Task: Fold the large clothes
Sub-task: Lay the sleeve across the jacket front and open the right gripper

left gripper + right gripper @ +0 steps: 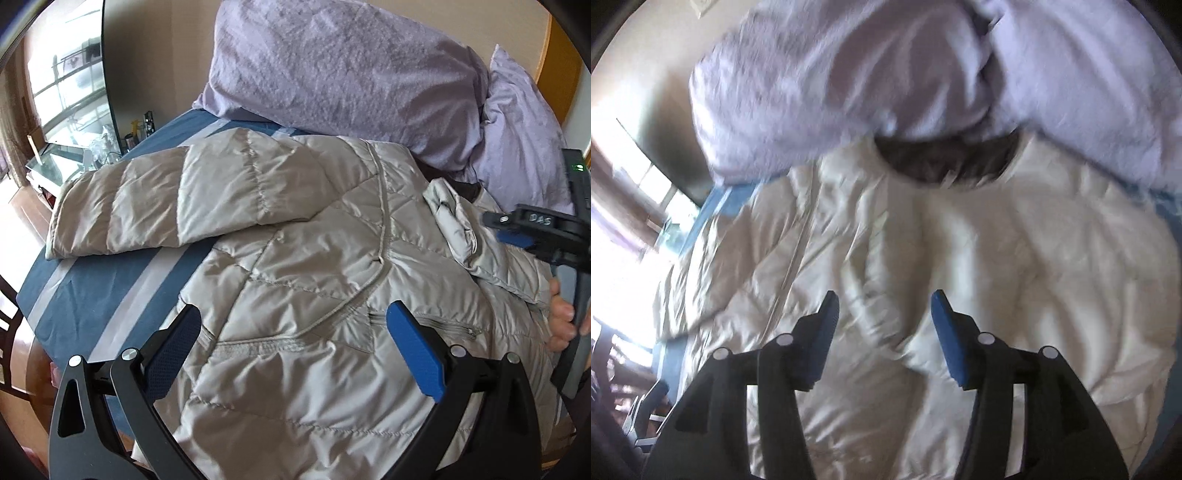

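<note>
A large beige quilted puffer jacket (314, 258) lies spread on a bed, one sleeve (155, 206) stretched out to the left. My left gripper (295, 325) is open and hovers over the jacket's lower body near a zipped pocket, holding nothing. My right gripper (517, 229) shows at the right edge of the left wrist view, over the jacket's right side by a bunched fold. In the blurred right wrist view the jacket (923, 258) fills the frame, its dark collar lining (945, 162) at the top. The right gripper (882, 299) is open above the fabric, empty.
Two lilac pillows (340, 62) lean at the head of the bed, touching the jacket's collar. The blue striped bedsheet (96, 295) shows at the left. A glass-topped side table with small items (92, 147) and a window stand beyond the bed's left edge.
</note>
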Motion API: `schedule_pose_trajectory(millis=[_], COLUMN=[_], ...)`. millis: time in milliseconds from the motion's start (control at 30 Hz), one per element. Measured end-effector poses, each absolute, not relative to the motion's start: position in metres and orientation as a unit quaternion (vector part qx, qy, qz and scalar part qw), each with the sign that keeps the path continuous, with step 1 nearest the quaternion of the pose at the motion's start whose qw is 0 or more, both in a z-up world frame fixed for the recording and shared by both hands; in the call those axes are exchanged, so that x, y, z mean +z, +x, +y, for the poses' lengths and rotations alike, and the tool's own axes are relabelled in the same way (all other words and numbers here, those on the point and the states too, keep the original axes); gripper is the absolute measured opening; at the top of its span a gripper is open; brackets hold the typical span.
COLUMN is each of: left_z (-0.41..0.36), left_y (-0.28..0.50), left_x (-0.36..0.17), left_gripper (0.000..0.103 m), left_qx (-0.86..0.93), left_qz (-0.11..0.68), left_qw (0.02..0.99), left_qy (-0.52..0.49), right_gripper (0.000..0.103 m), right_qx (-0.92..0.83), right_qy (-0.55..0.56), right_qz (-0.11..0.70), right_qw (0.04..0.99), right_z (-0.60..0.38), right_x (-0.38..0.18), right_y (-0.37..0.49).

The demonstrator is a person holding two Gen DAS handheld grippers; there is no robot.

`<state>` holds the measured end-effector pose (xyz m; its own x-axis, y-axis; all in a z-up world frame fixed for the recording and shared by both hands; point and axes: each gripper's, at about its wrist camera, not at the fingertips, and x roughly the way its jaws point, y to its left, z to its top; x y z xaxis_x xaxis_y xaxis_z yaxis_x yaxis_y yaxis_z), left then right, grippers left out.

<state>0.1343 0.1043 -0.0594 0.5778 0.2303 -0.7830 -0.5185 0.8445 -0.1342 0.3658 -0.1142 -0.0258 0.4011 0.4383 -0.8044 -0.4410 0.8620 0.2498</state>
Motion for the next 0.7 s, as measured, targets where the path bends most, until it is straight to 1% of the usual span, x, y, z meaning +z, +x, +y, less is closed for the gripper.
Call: schedule_pose_trajectory(millis=[167, 267, 300, 333, 467, 533, 700], left_z=[0.116, 0.127, 0.133, 0.137, 0.161, 0.175, 0.218], left_y=[0.134, 0.131, 0.13, 0.128, 0.121, 0.115, 0.102], left_x=[-0.058, -0.057, -0.058, -0.058, -0.058, -0.058, -0.061], left_gripper=[0.101, 0.102, 0.102, 0.102, 0.102, 0.102, 0.101], left_qx=[0.234, 0.247, 0.255, 0.26, 0.285, 0.297, 0.337], left_qz=[0.402, 0.399, 0.399, 0.398, 0.395, 0.391, 0.386], left_qw=[0.867, 0.863, 0.86, 0.858, 0.846, 0.84, 0.818], left_qy=[-0.181, -0.188, -0.191, -0.195, -0.217, -0.229, -0.261], right_gripper=[0.054, 0.066, 0.072, 0.076, 0.08, 0.085, 0.09], right_qx=[0.187, 0.179, 0.181, 0.182, 0.175, 0.167, 0.163], right_qy=[-0.016, -0.028, -0.032, -0.037, -0.053, -0.068, -0.094], right_qz=[0.485, 0.496, 0.496, 0.494, 0.497, 0.499, 0.489], right_qw=[0.854, 0.849, 0.849, 0.849, 0.848, 0.848, 0.852], right_z=[-0.127, -0.121, -0.116, -0.111, -0.097, -0.091, -0.084], right_x=[-0.043, -0.06, -0.064, -0.067, -0.081, -0.091, -0.103], right_y=[0.389, 0.39, 0.387, 0.385, 0.38, 0.38, 0.382])
